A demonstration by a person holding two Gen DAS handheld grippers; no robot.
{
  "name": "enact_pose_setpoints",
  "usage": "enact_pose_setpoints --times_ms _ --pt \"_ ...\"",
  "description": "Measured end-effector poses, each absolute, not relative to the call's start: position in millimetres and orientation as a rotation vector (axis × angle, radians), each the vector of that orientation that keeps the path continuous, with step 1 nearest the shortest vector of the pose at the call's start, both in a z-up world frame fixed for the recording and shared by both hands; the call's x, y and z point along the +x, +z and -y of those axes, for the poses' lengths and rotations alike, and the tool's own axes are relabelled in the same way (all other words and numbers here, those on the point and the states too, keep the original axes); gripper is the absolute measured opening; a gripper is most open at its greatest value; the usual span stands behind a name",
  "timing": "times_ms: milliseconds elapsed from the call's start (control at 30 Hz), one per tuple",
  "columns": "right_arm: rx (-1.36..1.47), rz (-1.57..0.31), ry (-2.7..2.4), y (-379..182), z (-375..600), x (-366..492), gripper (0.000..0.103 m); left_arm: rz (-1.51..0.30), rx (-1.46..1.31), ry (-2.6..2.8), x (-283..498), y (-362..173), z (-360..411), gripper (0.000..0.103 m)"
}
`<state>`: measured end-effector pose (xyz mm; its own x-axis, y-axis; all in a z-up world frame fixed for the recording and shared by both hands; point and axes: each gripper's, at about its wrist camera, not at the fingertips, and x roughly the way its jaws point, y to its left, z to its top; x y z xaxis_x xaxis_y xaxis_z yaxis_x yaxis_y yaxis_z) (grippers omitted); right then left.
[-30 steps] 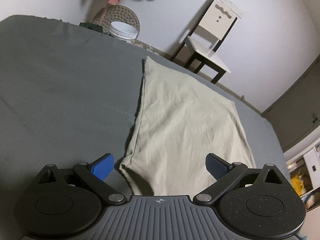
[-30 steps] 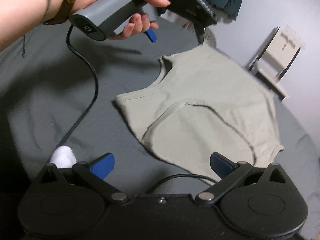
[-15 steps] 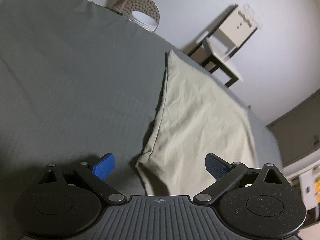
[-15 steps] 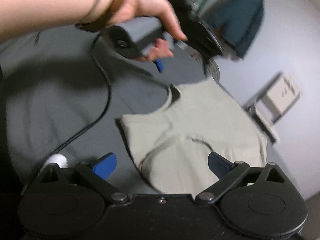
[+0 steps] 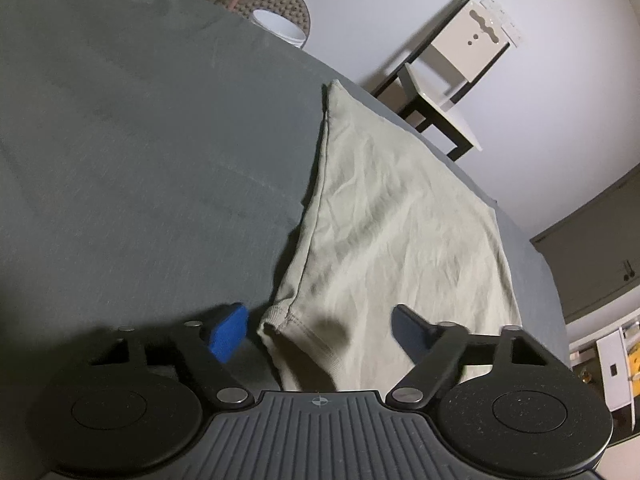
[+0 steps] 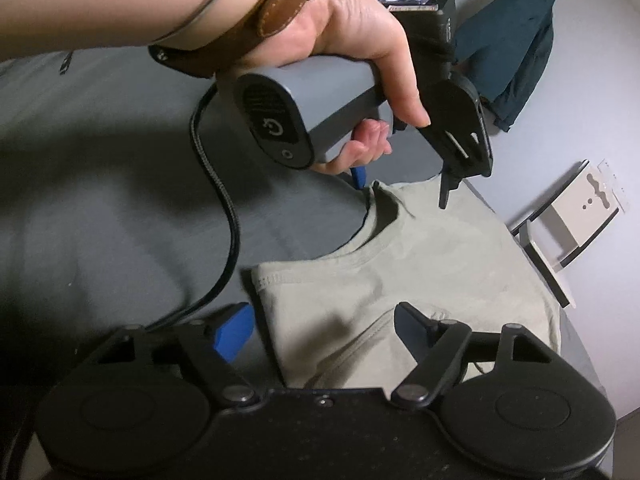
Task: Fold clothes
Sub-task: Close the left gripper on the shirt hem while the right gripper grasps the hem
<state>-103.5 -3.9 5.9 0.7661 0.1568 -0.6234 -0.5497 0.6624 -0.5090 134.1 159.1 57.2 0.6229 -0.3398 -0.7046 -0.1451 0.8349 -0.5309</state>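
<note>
Beige sleeveless top (image 5: 400,232) lay flat on the grey bedsheet (image 5: 140,152), hem end toward the white chair (image 5: 452,80) by the wall, neckline (image 6: 360,248) and shoulder straps at the near end.

Left gripper (image 5: 320,330): jaws were spread wide, nothing between the pads. It hovered low over one shoulder strap; the strap's stitched corner (image 5: 276,318) sat between the fingers, just beside the blue pad (image 5: 229,332), no contact that I could confirm. The other finger (image 5: 412,330) was over the fabric.

Right gripper (image 6: 326,330): jaws also wide apart, holding nothing. The other strap's corner (image 6: 266,278) sat just past its blue pad (image 6: 235,330); the dark finger (image 6: 412,328) was over the armhole seam.

In the right wrist view, the left hand (image 6: 360,36) held the left gripper's grey handle (image 6: 304,108), brown watch strap (image 6: 280,12) on the wrist, black cable (image 6: 224,216) trailing down across the sheet. That gripper's fingertips pointed down at the far strap; whether they touched the cloth, couldn't tell.

Background: woven basket (image 5: 272,0) with a white tub beyond the bed, dark teal garment (image 6: 516,40) hanging on the wall.
</note>
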Motion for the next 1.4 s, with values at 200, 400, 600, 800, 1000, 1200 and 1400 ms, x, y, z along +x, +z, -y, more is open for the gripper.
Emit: enact_pose_setpoints --times_ms 200,400,600,800,1000,1200,1400 --pt "-0.773 -0.534 0.390 2 -6 -107 0.072 -0.899 -0.548 -0.088 133 59 -159 0.053" --pt "-0.793 -0.527 0.365 1 -15 -110 0.067 -0.888 -0.567 -0.067 131 57 -164 0.038" --pt "-0.761 -0.562 0.369 3 -16 -112 0.056 -0.876 -0.582 -0.098 130 57 -161 0.024" --pt "-0.742 -0.584 0.392 5 -19 -114 0.045 -0.850 -0.599 -0.106 128 59 -163 0.014" --pt "-0.738 -0.620 0.378 7 -17 -117 0.012 -0.829 -0.601 -0.100 126 62 -160 0.012" --pt "-0.551 -0.684 0.346 39 30 -111 0.008 -0.768 -0.581 -0.130 126 76 -140 0.012" --pt "-0.235 -0.770 0.296 76 109 -99 0.007 -0.698 -0.400 -0.275 131 117 -73 0.011"
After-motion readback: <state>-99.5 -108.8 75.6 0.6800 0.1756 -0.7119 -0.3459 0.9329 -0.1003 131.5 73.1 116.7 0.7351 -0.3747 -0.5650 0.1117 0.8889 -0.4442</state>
